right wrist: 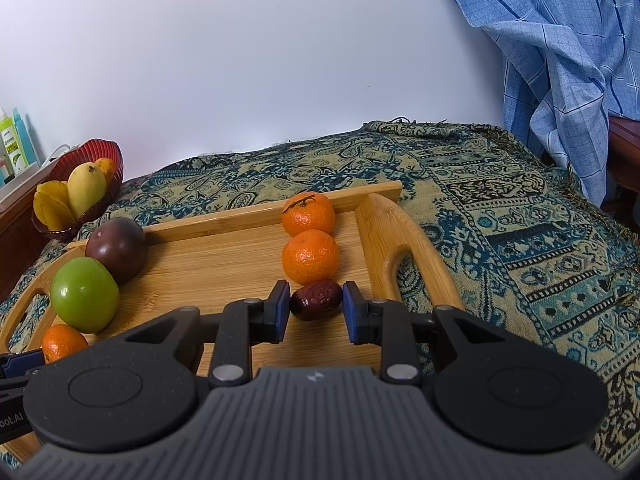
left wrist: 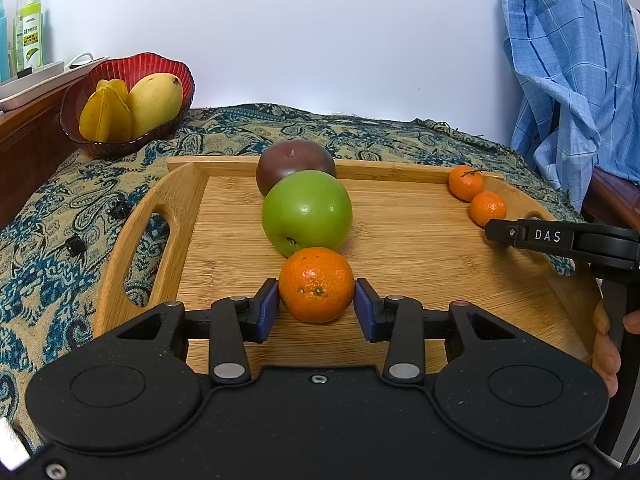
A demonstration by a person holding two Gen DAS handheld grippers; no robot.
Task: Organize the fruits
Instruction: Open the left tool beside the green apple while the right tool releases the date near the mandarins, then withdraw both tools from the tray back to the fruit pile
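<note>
Left gripper [left wrist: 316, 306] — fingers pinching a mandarin [left wrist: 316, 285] on the wooden tray [left wrist: 400, 240]. Right gripper [right wrist: 316, 310] — fingers flank a red date [right wrist: 316, 299]; contact cannot be told.

1. The left wrist view looks low and close along the wooden tray [left wrist: 192, 184] from its near edge, toward the wall.
2. The right wrist view does likewise over the tray's right half.
3. Both views share the tray's fruit rows and the red bowl [left wrist: 120, 68] beyond the tray's left end.
</note>
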